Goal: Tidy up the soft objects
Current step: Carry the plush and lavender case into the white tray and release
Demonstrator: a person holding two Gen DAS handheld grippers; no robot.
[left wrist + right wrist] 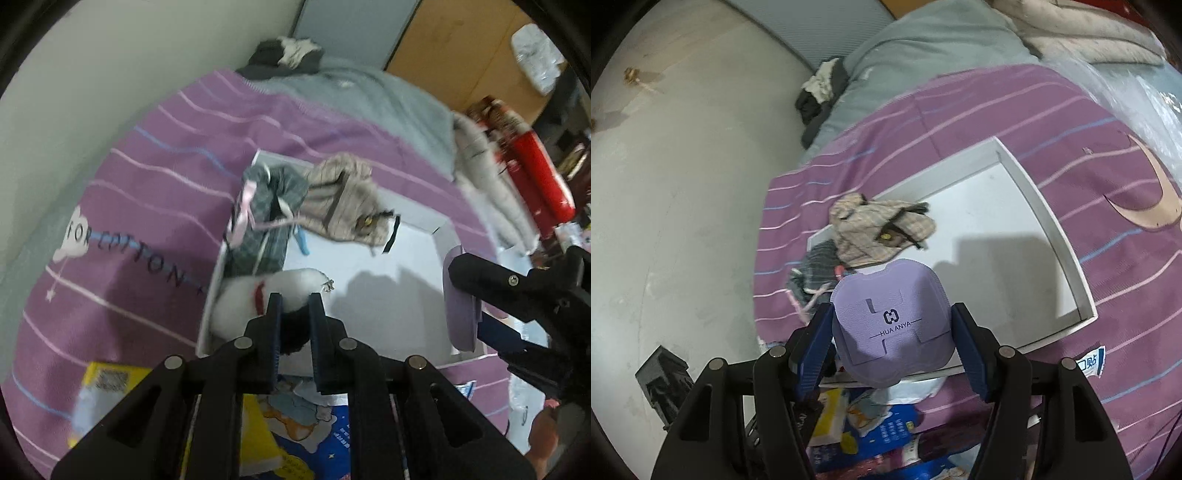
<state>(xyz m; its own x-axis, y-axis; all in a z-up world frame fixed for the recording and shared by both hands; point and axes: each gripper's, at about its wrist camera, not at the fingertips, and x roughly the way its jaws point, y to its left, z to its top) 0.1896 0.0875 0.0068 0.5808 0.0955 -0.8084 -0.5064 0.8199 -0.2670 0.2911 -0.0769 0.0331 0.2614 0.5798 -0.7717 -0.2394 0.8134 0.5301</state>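
The white tray [1067, 236] on the bed [997, 110] has bare floor across its middle and right side, open from above. Its left end is crowded: a beige cloth [871, 225], a grey checked cloth [266, 206] and a white plush [258, 299] fill it. A wall [683, 203] hems the bed's left side.

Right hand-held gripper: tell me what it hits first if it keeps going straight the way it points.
Probably the white floor of the shallow box; the right hand-held gripper, holding the purple pad, points there, though depth is unclear.
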